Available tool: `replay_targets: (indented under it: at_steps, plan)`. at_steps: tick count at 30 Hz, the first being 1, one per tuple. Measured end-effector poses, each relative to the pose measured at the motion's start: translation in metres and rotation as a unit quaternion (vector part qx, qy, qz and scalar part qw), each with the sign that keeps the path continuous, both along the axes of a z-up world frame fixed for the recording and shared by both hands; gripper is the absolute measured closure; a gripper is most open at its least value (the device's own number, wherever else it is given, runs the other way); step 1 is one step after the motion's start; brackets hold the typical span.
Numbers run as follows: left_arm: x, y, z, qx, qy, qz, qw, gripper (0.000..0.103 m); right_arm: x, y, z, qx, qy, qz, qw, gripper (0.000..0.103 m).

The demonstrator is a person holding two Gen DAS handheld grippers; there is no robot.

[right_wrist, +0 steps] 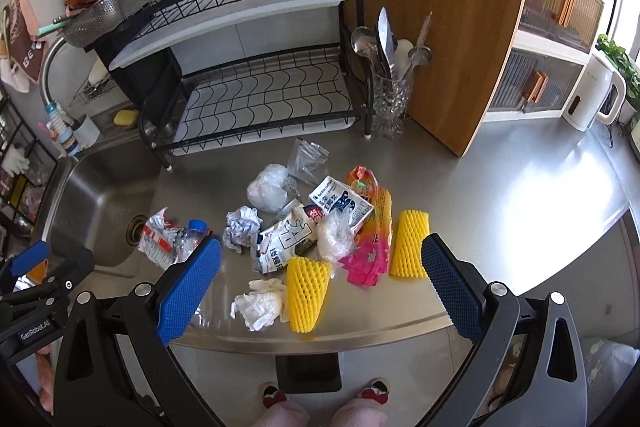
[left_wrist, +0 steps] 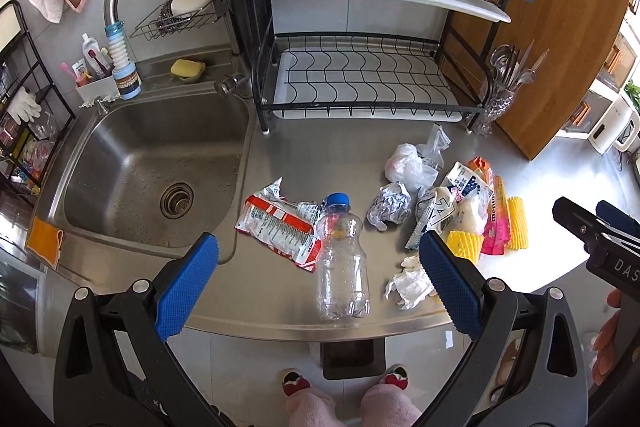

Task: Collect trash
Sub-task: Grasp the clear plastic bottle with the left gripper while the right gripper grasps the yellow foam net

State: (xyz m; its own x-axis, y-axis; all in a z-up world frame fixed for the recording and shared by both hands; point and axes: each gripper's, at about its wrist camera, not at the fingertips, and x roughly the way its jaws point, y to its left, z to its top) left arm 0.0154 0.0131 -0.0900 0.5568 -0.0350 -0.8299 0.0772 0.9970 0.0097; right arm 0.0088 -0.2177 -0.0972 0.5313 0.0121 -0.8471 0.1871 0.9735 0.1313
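Bottle [left_wrist: 343,259] lies between wide-spread left tongs [left_wrist: 318,285], touching neither pad.

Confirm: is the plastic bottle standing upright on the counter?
No, the plastic bottle lies on its side on the steel counter, blue cap pointing toward the dish rack, between the open left claw fingers.

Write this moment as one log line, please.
stage: approach | left tongs: open over bottle | right tongs: open, empty | trash on counter
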Motion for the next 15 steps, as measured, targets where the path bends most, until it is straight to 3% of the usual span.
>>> replay_targets:
  at_steps: [5,9,13,15]
  plan:
    - [0.006,-0.001,-0.030,-0.001,0.024,-0.011,0.9996,0.008,0.003,-0.003,-0.038,0.012,0.041,-0.009,0.999,0.004]
    - [0.013,-0.001,-0.057,-0.010,0.053,-0.017,0.9984,0.016,0.008,-0.002,-0.067,0.026,0.074,-0.006,0.997,0.026]
    - [0.019,-0.004,-0.086,-0.004,0.079,-0.029,0.9964,0.017,0.016,0.001,-0.095,0.055,0.098,-0.003,0.994,0.030]
    - [0.023,-0.005,-0.097,0.000,0.088,-0.032,0.9956,0.017,0.020,0.005,-0.107,0.066,0.109,0.003,0.992,0.045]
